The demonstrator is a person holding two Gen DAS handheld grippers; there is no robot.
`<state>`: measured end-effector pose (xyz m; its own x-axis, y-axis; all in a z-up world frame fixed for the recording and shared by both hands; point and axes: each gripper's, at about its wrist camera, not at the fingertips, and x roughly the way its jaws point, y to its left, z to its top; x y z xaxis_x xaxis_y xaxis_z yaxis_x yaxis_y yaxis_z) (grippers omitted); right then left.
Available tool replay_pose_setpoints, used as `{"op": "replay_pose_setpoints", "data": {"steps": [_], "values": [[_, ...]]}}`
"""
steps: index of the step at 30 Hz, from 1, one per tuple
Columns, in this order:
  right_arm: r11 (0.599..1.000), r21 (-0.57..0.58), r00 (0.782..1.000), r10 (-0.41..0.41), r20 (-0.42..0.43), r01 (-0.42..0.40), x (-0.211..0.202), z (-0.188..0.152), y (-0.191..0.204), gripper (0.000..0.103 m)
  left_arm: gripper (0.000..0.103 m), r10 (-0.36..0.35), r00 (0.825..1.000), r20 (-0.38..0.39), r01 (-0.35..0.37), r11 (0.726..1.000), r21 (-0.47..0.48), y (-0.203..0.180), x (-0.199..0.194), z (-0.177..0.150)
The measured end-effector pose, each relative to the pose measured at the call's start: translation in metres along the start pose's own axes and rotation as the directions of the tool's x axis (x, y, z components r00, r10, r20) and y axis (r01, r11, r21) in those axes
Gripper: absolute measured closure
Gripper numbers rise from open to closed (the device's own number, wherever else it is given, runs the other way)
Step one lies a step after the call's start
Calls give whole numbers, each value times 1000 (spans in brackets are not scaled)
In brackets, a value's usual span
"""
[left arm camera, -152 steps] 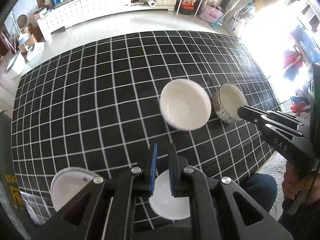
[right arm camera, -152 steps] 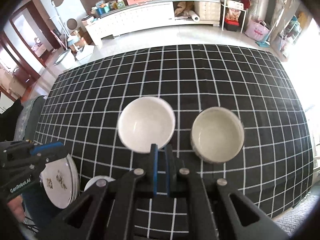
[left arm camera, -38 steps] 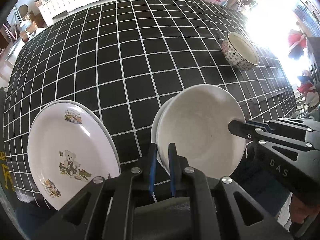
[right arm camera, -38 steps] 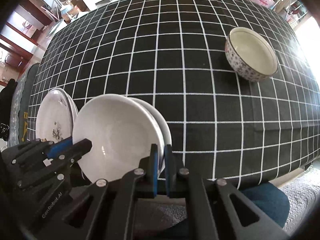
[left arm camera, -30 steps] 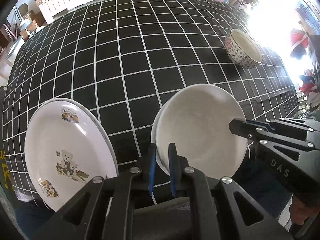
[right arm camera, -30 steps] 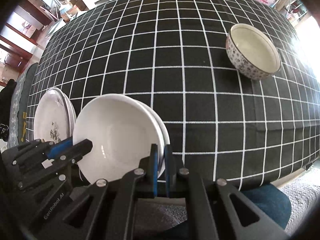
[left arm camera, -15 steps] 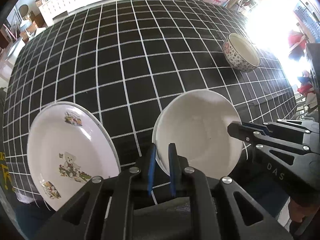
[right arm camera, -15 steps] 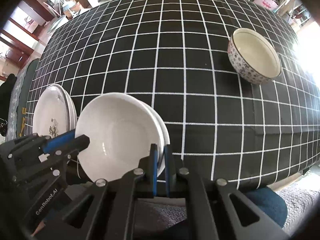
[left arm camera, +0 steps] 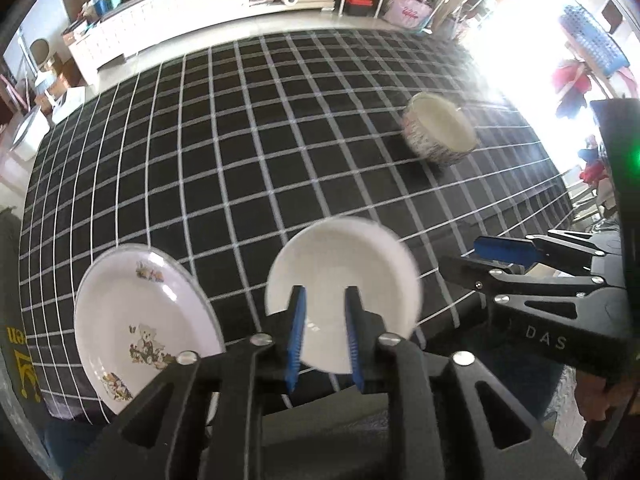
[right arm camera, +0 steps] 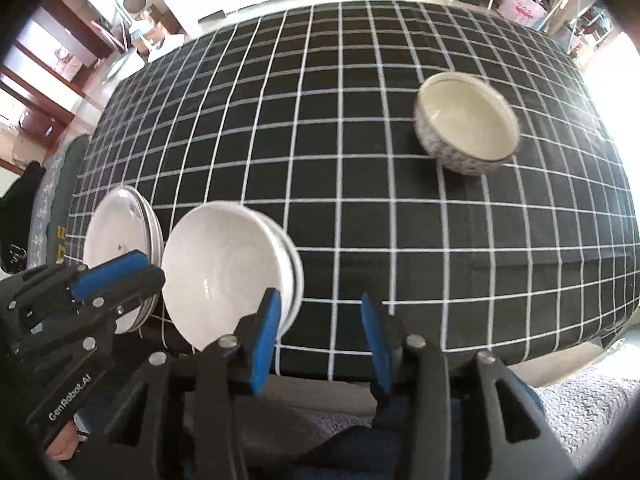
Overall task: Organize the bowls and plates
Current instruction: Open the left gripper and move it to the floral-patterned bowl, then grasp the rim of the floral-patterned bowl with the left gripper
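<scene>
A plain white bowl (left arm camera: 344,276) sits on a white plate at the near edge of the checked table; in the right wrist view the white bowl (right arm camera: 224,268) rests on that plate's rim (right arm camera: 296,276). My left gripper (left arm camera: 323,308) is open, its blue pads on either side of the bowl's near rim. My right gripper (right arm camera: 320,320) is open and empty, just right of the bowl. Left of it lies a stack of bear-print plates (left arm camera: 144,320), also seen in the right wrist view (right arm camera: 120,236). A patterned bowl (right arm camera: 466,130) stands at the far right, also in the left wrist view (left arm camera: 438,134).
The black checked tablecloth (left arm camera: 240,140) covers the table; its near edge (right arm camera: 440,352) drops off right below my grippers. A white cabinet (left arm camera: 208,4) and shelves stand across the floor behind the table.
Both grippers have opened and let go of the white bowl, which now rests on the plate. Both grippers have drawn back and up a little.
</scene>
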<state>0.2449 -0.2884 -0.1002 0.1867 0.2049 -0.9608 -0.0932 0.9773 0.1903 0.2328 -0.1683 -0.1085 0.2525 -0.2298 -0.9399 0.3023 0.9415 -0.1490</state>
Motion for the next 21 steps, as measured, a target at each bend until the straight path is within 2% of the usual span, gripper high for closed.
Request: {"op": "replay_pose_setpoints", "data": {"steps": [5,10,16,21], "values": [[998,53,998,-17,59,13,-27,8,-33,55,83,-35,999,29,34,999,32,-23,-13,18],[993,114,996,-12,86,2,-44,19,-68,55,81,-103,994,25,102,994,46,-48,-13,48],[983,181,993,1,115,-22,-57,36,-105,55,79,-115,993,12,115,992,61,-76,0,85],[973,226,993,17,114,-43,-51,54,-126,55,79,-108,994,-15,108,991,74,-96,26,112]]}}
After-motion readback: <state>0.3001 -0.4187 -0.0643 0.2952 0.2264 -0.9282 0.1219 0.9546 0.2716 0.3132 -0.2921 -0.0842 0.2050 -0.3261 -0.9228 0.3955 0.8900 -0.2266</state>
